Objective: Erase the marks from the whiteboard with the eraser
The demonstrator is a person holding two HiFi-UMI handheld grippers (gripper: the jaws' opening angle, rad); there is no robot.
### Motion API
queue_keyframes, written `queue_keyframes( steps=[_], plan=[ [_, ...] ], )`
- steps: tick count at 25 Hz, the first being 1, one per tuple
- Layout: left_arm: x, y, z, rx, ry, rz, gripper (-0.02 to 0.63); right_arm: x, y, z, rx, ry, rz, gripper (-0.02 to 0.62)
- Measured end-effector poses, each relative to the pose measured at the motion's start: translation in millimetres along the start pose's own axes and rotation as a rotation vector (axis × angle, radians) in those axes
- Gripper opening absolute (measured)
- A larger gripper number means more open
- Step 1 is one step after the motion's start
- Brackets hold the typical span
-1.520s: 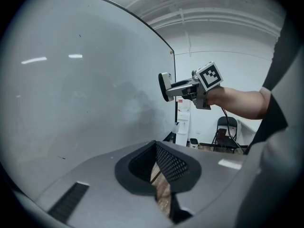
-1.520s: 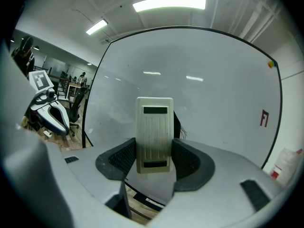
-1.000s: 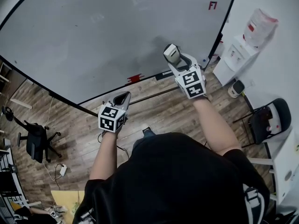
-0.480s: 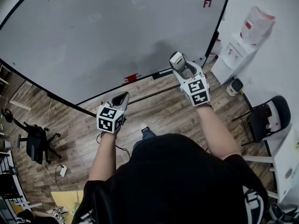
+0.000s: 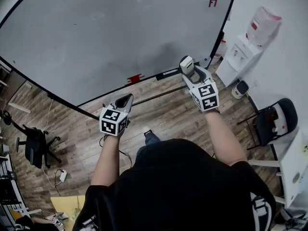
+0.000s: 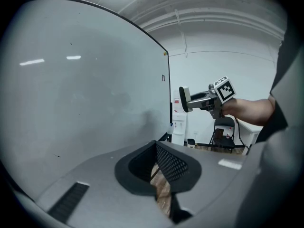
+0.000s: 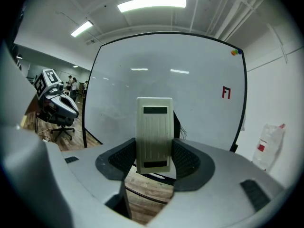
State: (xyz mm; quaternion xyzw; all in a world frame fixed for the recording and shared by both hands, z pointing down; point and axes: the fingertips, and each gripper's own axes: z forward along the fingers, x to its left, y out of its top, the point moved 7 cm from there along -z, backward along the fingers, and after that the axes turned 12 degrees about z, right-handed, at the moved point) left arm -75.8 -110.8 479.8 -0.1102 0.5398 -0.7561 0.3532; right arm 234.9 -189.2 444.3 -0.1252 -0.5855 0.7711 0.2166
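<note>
Eraser (image 7: 154, 127): cream ribbed rectangular plastic block, upright, clamped between the jaws of my right tool (image 7: 154, 161), a pad on each long side. My left tool (image 6: 159, 167) has its jaws drawn to a thin slit with nothing in it, only brown wood plank floor (image 5: 159, 109) showing through. Head view puts the left tool low, below the board's bottom edge, and the right tool further up and to the right. From the left tool view I see the eraser held in the air just off the right edge of the large black-framed whiteboard (image 5: 120, 32), not touching. Small red mark (image 5: 212, 3) sits high near the board's right edge, well apart from the eraser. Past that edge, a white water dispenser (image 5: 240, 52) stands at the wall.
</note>
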Motion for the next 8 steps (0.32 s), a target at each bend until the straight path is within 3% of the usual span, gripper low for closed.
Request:
queue_keyframes(
  steps=[8],
  plan=[
    [-2.4,-1.5,-2.0,-0.013,-0.007,0.008,0.011,6.9,-5.7,-9.4,0.003,-0.018,-0.031,0.23]
  ],
)
